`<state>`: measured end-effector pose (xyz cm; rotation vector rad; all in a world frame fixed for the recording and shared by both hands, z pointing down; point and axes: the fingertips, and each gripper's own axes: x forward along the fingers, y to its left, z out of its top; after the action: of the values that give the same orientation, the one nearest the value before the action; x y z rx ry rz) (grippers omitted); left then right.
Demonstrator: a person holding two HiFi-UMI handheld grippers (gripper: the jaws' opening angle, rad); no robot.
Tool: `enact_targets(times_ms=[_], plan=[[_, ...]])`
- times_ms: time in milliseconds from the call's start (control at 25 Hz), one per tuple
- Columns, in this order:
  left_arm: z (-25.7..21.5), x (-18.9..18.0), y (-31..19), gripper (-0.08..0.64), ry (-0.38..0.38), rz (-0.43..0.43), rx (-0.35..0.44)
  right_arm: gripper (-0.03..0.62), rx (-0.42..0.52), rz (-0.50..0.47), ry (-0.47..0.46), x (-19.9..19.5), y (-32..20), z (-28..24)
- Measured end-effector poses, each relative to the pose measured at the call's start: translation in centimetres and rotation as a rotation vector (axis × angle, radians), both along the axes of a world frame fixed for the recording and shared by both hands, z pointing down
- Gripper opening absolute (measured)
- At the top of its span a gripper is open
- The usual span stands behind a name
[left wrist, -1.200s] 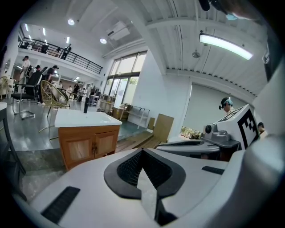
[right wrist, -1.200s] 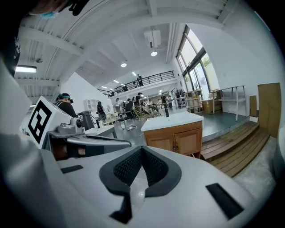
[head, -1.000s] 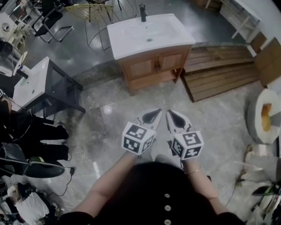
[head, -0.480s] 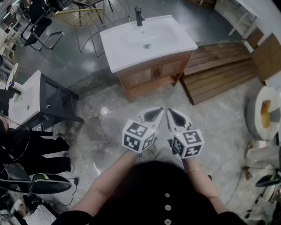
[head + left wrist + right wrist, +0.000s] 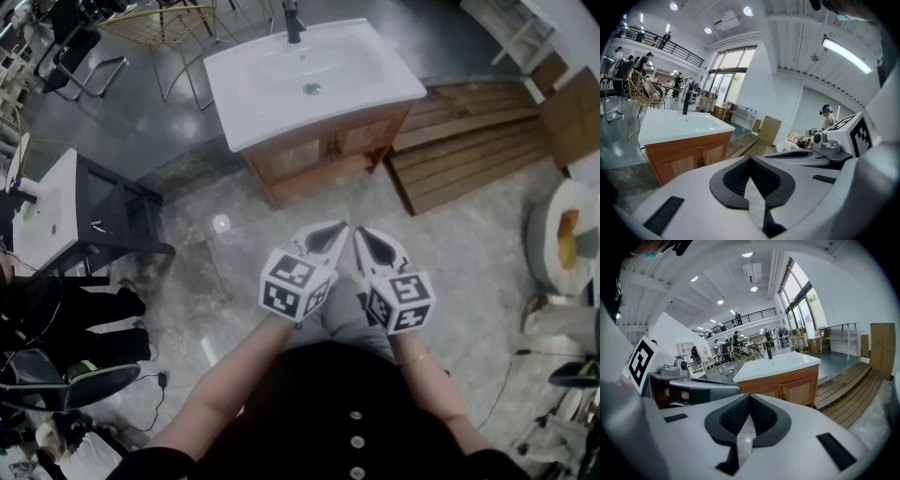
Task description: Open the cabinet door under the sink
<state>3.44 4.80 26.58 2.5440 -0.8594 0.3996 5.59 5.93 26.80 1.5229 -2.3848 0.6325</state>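
A wooden cabinet (image 5: 319, 155) with two closed doors stands under a white sink (image 5: 309, 80) that carries a black tap (image 5: 292, 21). It also shows ahead in the left gripper view as the cabinet (image 5: 689, 157) and in the right gripper view as the cabinet (image 5: 787, 387). My left gripper (image 5: 339, 231) and right gripper (image 5: 358, 234) are held side by side in front of me, well short of the cabinet. Both are shut with nothing between the jaws. Small dark handles (image 5: 334, 145) sit where the two doors meet.
A stepped wooden platform (image 5: 469, 141) lies right of the cabinet. A dark stand with a white basin (image 5: 56, 202) is at the left. Chairs (image 5: 84, 47) stand behind, a pale round object (image 5: 562, 239) sits at the right, and bags and cables lie at the lower left.
The sink cabinet has grown larger and shifted up in the head view as I came closer. Both grippers kept their side-by-side pose, shut.
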Motion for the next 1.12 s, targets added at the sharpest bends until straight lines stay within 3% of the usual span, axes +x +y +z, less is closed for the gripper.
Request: enact_targets(times_ms=[1120], plan=[[3.3,4.1,-13.2,0.006,-0.009,-0.173,-0.070,0.008,-0.061,-0.155,0.033,5.1,-15.0,2.0]])
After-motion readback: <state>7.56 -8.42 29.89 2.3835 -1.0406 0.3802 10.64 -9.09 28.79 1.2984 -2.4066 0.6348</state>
